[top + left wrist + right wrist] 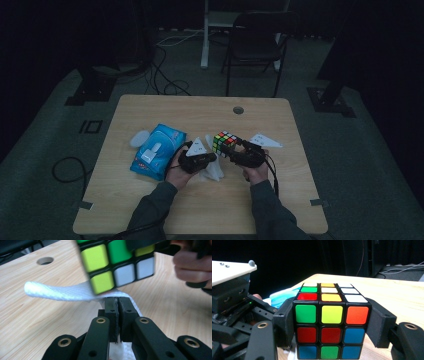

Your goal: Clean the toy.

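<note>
Reaching in from the near edge of the table with both sleeved forearms, hands close together; gripping the left gripper (212,156) in the left hand (176,172), its jaws pressed together on a white wipe (62,292); holding the right gripper (231,148) in the right hand (257,173), jaws clamped on either side of a colour cube (331,322), raised just off the table

cube (117,262): top cut off by your left gripper view's edge | wipe (62,291): end pinched out of sight | pack (279,297): mostly hidden behind cube
</note>
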A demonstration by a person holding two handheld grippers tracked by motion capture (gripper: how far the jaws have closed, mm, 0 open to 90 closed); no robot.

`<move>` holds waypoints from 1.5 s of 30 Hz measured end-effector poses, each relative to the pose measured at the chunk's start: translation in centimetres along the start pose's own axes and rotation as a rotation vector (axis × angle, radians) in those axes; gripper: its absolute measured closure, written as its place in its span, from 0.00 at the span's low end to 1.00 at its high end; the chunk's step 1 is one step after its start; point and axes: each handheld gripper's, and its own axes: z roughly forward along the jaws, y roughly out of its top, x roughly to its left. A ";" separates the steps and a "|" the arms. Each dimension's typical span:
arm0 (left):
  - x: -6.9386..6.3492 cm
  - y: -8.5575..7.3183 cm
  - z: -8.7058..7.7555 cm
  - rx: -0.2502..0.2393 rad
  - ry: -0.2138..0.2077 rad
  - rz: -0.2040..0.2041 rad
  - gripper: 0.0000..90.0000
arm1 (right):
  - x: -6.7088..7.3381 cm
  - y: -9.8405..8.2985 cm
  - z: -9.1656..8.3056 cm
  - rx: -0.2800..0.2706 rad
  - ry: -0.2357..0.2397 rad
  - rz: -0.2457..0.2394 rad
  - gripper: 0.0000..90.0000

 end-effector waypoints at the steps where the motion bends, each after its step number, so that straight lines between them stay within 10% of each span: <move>1: 0.1 -0.1 -0.1 0.003 0.009 -0.004 0.97 | -0.1 0.0 0.0 -0.003 -0.002 0.001 0.38; 32: -0.4 0.0 0.2 -0.028 0.004 -0.032 0.97 | -0.4 -1.0 2.8 0.041 -0.225 0.003 0.38; 45: -1.2 0.9 1.3 -0.046 -0.022 -0.021 0.97 | 0.0 -1.2 4.0 0.048 -0.248 0.016 0.38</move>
